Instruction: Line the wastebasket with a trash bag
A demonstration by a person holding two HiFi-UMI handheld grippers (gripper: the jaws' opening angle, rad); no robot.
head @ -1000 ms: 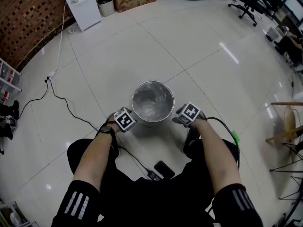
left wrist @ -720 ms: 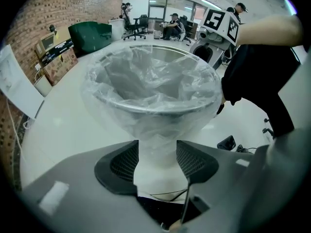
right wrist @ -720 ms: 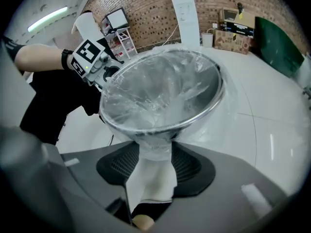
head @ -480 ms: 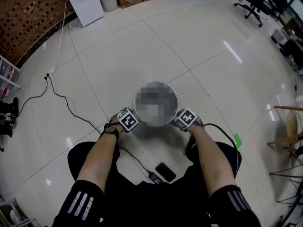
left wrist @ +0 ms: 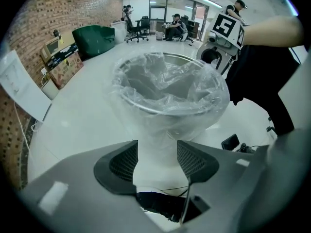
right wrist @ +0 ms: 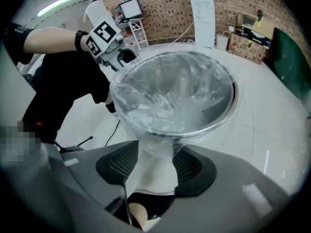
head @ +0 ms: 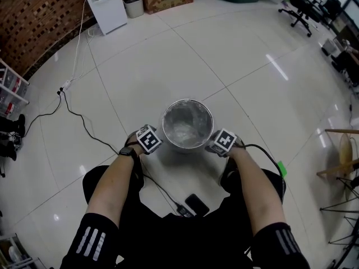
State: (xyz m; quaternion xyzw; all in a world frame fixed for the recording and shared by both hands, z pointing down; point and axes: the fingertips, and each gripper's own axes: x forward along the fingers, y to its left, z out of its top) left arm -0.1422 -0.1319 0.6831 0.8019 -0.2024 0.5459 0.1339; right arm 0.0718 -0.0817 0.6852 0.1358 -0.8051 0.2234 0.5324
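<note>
One clear thin plastic trash bag (left wrist: 165, 81) already lines the round shiny metal wastebasket (head: 187, 125), its edge folded over the rim, so only the letting go seems left. The left gripper (left wrist: 156, 154) at its 8 o'clock and the right gripper (right wrist: 156, 166) at its 4 o'clock have just been opening; their jaws stand spread, with the film loose between them. The basket stands on a glossy white tiled floor (head: 140, 66) with a brick wall (head: 33, 15) at 10 o'clock.

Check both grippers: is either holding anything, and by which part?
Nothing is held. The left gripper and right gripper have just been opening; the turned-down edge of the trash bag below the wastebasket rim sits between each pair of fingers, unpinched.
</note>
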